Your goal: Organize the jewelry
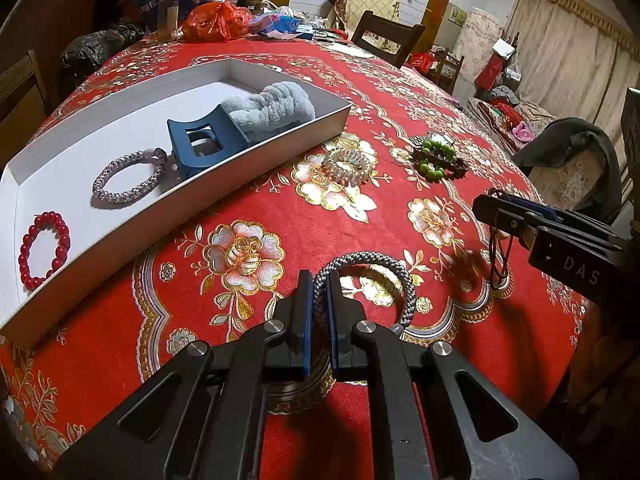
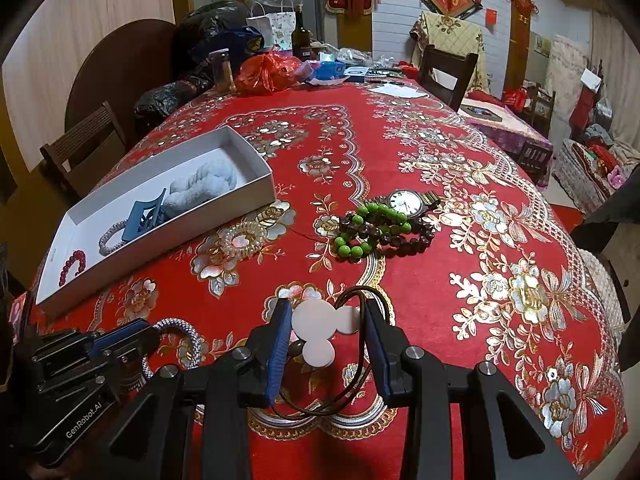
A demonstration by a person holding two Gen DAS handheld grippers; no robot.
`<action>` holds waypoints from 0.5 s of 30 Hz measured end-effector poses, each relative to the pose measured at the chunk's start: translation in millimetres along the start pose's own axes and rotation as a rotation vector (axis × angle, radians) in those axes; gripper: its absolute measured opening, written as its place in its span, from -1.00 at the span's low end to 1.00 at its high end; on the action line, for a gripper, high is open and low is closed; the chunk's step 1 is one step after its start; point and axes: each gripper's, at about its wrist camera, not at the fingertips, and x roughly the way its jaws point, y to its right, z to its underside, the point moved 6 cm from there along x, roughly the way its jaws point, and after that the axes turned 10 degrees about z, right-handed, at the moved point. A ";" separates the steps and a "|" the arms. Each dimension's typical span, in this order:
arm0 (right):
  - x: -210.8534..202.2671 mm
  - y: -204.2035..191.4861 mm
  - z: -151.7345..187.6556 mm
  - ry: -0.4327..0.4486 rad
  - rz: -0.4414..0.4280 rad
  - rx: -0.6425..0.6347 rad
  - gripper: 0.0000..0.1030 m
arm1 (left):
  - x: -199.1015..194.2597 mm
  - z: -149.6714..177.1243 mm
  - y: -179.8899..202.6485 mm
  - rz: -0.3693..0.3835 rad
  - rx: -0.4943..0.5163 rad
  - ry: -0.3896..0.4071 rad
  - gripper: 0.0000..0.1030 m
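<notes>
My left gripper (image 1: 319,280) is shut on a grey braided bracelet (image 1: 372,260) just above the red tablecloth; it also shows in the right wrist view (image 2: 180,330). My right gripper (image 2: 326,312) holds a dark cord hair tie with white discs (image 2: 316,326) between its jaws; the cord (image 1: 500,248) hangs from it in the left wrist view. The white tray (image 1: 280,138) to the left holds a red bead bracelet (image 1: 44,248), a silver braided bracelet (image 1: 130,176), a blue claw clip (image 1: 206,142) and a pale blue scrunchie (image 1: 272,106).
On the cloth lie a clear spiral hair tie (image 2: 240,240), green and brown bead bracelets (image 2: 376,232) and a wristwatch (image 2: 406,202). Bags, bottles and clutter (image 2: 264,68) fill the table's far end. Chairs (image 2: 448,68) stand around.
</notes>
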 end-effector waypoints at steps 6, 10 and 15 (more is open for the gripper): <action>0.0 -0.1 -0.1 0.001 -0.001 -0.001 -0.33 | 0.0 0.1 0.1 0.000 0.000 0.000 -0.91; -2.2 2.7 -2.3 0.013 0.006 0.006 -0.33 | -3.9 -2.5 -0.5 -0.010 0.003 0.023 -0.91; -8.0 6.0 -6.7 0.043 0.019 0.015 -0.33 | -13.5 -6.0 3.0 -0.004 0.007 0.038 -0.91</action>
